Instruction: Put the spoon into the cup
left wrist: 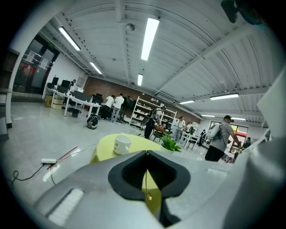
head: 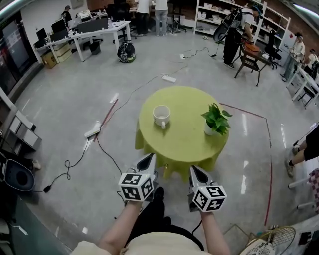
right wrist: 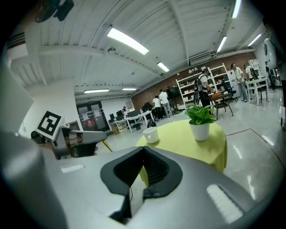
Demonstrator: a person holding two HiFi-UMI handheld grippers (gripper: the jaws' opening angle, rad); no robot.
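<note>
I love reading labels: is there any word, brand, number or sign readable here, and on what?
No readable text anywhere.
marker cubes: black-and-white square patterns only, no letters.
cup: plain white, no print seen.
shelves at the back: anything there is too small to read.

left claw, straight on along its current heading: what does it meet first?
Probably the near drape of the green tablecloth. The cup sits farther back, slightly left of the line that the left claw points along. Depth is unclear.
</note>
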